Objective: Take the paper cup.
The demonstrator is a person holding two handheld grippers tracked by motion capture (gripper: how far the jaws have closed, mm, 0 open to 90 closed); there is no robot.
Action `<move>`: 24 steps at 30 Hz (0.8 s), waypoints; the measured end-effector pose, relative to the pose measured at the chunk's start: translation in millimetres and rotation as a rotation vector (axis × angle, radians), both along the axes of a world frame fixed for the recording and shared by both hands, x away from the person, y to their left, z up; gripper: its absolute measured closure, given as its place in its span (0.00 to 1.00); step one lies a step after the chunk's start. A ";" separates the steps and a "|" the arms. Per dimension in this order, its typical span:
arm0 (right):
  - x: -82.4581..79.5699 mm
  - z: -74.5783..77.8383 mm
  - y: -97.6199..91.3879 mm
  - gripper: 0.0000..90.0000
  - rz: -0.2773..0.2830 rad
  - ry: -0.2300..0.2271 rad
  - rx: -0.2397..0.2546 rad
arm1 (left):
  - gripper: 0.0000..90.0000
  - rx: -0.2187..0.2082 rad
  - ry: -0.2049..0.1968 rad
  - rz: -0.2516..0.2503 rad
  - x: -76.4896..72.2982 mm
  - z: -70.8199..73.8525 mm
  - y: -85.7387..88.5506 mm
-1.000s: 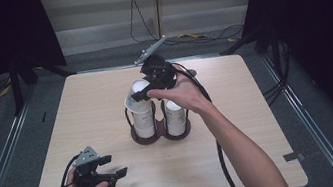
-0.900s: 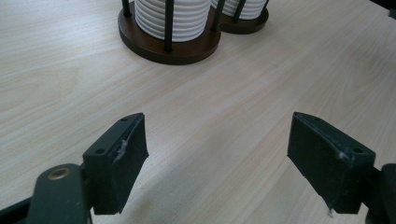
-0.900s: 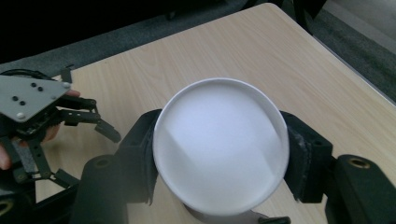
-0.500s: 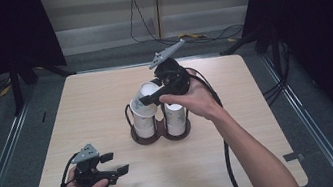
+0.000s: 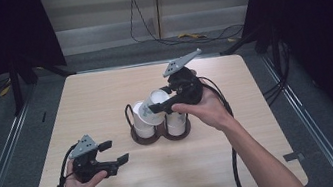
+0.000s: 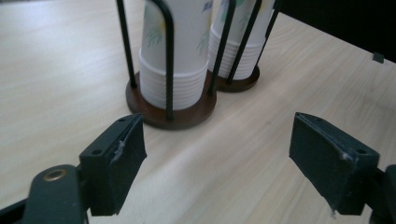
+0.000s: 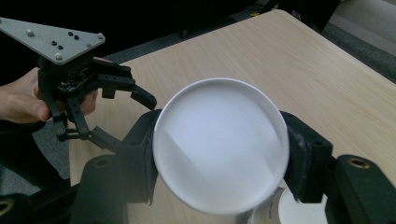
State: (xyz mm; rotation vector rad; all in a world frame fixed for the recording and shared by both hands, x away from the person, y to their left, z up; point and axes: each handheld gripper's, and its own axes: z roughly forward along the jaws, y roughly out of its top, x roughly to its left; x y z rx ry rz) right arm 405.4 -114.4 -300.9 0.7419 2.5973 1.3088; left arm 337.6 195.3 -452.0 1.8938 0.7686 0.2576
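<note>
Cup in hand: your right gripper (image 5: 155, 106) is clamped on a white paper cup (image 5: 149, 109), tipped on its side just above the cup holder (image 5: 161, 134) at mid-table.
Grip seen up close: in the right gripper view the cup (image 7: 219, 151) shows its round white bottom, with a black jaw pressed against each side of the wall.
How it will handle: judge it very light, thin-walled and easy to crush, so squeeze no harder than you are now.
Where to hold: the wall near the base looks stiffer than the open mouth; the present hold across the body seems sound.
Slip risk: the smooth paper may twist between the pads if you swing it fast.
Left gripper: your left gripper (image 5: 110, 153) hangs near the table's front left with its jaws wide apart and nothing between them.
Stacks: two stacks of cups (image 6: 173, 51) stand inside the holder's black wire posts (image 6: 169, 60), which could catch a cup carried low.
Open room: the bare table (image 5: 104, 95) lies clear on every side of the holder, widest toward the far left.
Edges: the holder stands well away from all table edges.
</note>
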 end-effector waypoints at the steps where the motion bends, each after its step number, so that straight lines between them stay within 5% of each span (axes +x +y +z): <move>1: -1.8 -0.6 -1.8 0.43 -0.001 0.002 0.005 | 0.21 0.012 -0.014 -0.004 0.3 0.9 -3.4; 5: -9.3 -6.4 -8.6 0.43 -0.002 0.005 0.023 | 0.21 0.052 -0.028 -0.054 -6.3 8.8 -21.2; 9: -16.9 -17.2 -13.4 0.43 -0.002 0.021 0.039 | 0.21 0.011 0.003 -0.077 -3.5 11.8 -32.4; 24: -38.7 -52.1 -25.4 0.43 0.007 0.065 0.125 | 0.19 -0.069 -0.022 -0.143 -0.3 6.8 -50.4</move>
